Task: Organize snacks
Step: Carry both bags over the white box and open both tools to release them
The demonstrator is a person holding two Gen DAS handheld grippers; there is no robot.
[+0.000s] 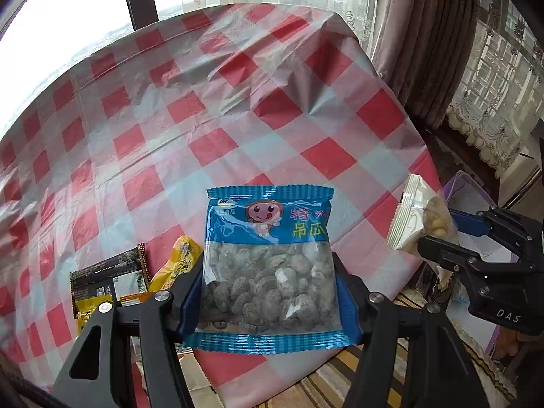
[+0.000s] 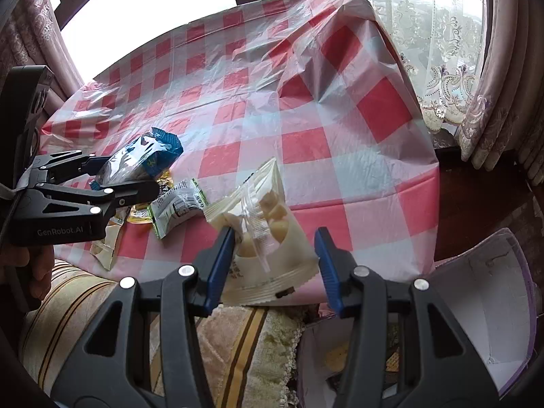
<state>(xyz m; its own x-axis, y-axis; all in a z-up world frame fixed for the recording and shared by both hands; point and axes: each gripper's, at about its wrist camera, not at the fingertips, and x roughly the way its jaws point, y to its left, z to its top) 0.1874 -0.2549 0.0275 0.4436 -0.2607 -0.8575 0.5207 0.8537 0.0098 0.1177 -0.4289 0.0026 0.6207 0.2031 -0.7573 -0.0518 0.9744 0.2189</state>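
My left gripper (image 1: 268,258) is shut on a blue snack bag (image 1: 268,217) with a clear window showing dark dried fruit, held upright over the near table edge. My right gripper (image 2: 274,233) is shut on a cream bag (image 2: 268,272) of pale round pieces, held tilted above the table's near edge. Each view shows the other tool: the right gripper (image 1: 438,231) with the cream bag (image 1: 414,210) at the right, and the left gripper (image 2: 125,173) with the blue bag (image 2: 142,156) at the left.
On the red-and-white checked tablecloth (image 1: 204,108) lie a black packet (image 1: 108,275), a yellow packet (image 1: 180,258), a green-white packet (image 2: 176,204) and a cream packet (image 2: 105,241). An open white box with a purple rim (image 2: 476,289) stands low right, beside a striped cushion (image 2: 85,306).
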